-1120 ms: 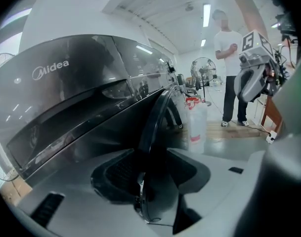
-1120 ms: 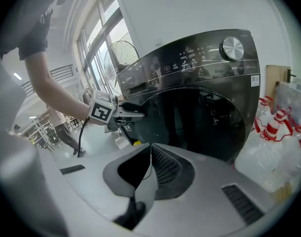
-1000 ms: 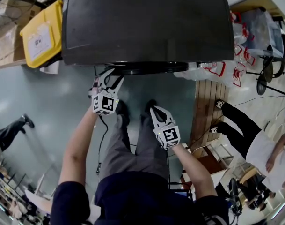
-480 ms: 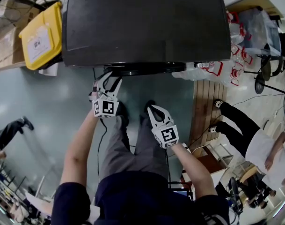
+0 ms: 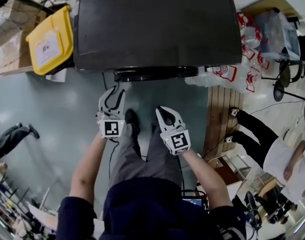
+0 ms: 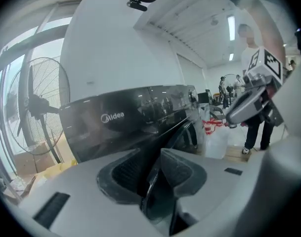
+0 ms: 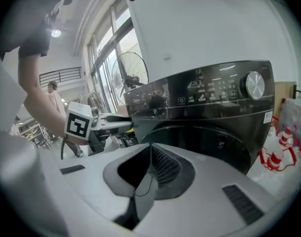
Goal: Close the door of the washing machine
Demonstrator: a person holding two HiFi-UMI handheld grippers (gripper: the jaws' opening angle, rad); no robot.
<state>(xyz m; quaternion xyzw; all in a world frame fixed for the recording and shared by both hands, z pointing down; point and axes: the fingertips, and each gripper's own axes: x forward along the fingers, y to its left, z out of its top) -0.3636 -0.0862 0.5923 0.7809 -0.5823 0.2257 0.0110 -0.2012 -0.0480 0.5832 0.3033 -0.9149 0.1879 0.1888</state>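
Washing machine door: round, dark, on the front of the black washing machine, lying flat against the front and looking shut. Neither tool touches it. The machine stands straight ahead of the person, its top filling the upper middle of the head view. The right gripper view shows the control panel with a silver knob above the door.

Left gripper: held up in front of the machine, just short of the door and off it. Its jaws are closing with a gap between the pads, and nothing is between them.

Right gripper: beside the left one, a little further back from the door. Its jaws are together and it holds nothing. Both point at the machine, tilted slightly down.

The person's grey trouser legs and dark shoes are below the grippers on a grey-green floor.

A yellow bin is at the machine's left corner. Clear plastic bags with red print are piled at its right, next to a wooden pallet. A standing fan is off to the left side. A bystander in a white top stands well to the right.
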